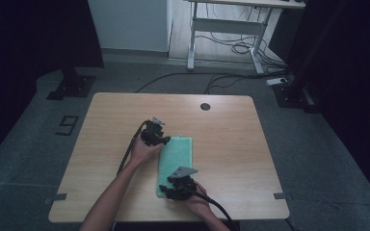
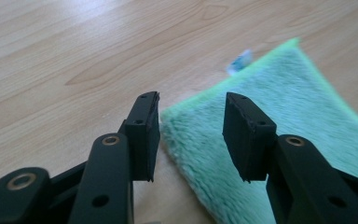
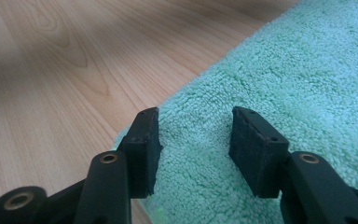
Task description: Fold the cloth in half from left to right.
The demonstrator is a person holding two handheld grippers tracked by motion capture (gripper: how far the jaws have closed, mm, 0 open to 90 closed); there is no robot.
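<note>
The left hand-held gripper (image 1: 164,140) sits low over the far left corner of the towel (image 1: 179,159), its jaws parted; in the left gripper view that corner lies between them, not pinched, so the grip is released. The person's left hand (image 1: 143,151) wraps its body from behind, the forearm running in from the bottom edge across the bench (image 1: 111,125), the cable looping off to the left.

The right hand-held gripper (image 1: 165,193) rests at the near left corner of the towel, jaws also apart. In the right gripper view one jaw stands at the towel's edge and the other over the pile, with terry between them unclamped: released too. The right hand (image 1: 198,202) holds it from the near side, cable trailing off the bottom.

The towel, light green, lies folded into a long strip near the middle of the bench, its length running away from the person. A small tag (image 2: 240,62) sticks out at its far edge; its print is too blurred to read.

On the floor left of the bench is a taped mark (image 1: 67,125) shaped like a 9. Beyond stand a desk frame (image 1: 226,29) and loose cables (image 1: 236,45).
</note>
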